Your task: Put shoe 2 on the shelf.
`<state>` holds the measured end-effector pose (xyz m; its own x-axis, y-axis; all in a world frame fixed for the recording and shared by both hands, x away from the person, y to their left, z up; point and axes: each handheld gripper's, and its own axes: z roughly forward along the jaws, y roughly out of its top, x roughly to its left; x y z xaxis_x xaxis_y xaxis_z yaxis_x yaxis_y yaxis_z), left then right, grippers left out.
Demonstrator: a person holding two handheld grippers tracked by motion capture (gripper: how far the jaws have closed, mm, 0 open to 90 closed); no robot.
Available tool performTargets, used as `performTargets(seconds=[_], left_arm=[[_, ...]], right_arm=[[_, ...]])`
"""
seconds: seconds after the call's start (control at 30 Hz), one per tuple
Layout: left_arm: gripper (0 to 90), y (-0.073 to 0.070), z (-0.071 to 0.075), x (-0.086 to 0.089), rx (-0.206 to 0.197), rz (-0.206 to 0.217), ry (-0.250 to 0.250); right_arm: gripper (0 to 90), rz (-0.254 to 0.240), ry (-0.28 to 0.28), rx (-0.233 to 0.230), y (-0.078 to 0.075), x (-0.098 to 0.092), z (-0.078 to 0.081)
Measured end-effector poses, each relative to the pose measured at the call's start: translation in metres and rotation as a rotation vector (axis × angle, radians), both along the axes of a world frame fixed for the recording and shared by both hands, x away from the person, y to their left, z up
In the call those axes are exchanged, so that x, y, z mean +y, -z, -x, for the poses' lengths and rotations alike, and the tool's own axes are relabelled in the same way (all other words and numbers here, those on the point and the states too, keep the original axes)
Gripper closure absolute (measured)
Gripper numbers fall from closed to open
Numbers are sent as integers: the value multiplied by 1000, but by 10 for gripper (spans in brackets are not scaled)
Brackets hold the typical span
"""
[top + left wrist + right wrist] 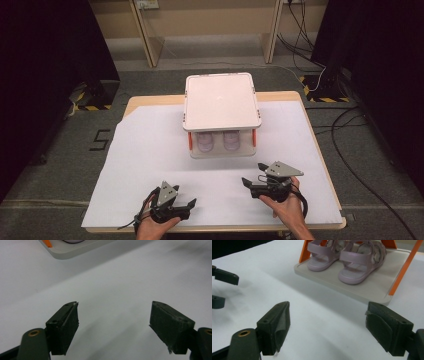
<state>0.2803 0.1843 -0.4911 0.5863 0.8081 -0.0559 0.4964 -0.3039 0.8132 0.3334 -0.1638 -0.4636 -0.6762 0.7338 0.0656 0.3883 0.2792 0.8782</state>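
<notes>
**Plainly, a low shelf leaves little room for error**

Left to right: the left gripper [184, 206] rests on the white sheet [140, 165], jaws apart and empty, well short of the rack [222, 100]. The right gripper [253, 175] sits nearer, jaws likewise apart and empty. A pair of lilac sandals [347, 260] stands on the rack's lower tray, under its top shelf.

Reaching in, a jaw could likely catch an orange post [404, 267] or push the light rack across the sheet.

From above the sandals are mostly hidden; the right gripper view shows straps and buckles clearly.
</notes>
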Motion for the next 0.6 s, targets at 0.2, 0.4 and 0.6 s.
performTargets(seconds=[0.2, 0.4, 0.6], left_arm=[[225, 0, 0, -1, -1, -1, 2], [225, 1, 0, -1, 1, -1, 2], [225, 1, 0, -1, 0, -1, 2]], right_arm=[[205, -4, -13, 25, 2, -10, 18], [199, 4, -16, 33, 3, -19, 31], [198, 10, -12, 46, 8, -29, 40]])
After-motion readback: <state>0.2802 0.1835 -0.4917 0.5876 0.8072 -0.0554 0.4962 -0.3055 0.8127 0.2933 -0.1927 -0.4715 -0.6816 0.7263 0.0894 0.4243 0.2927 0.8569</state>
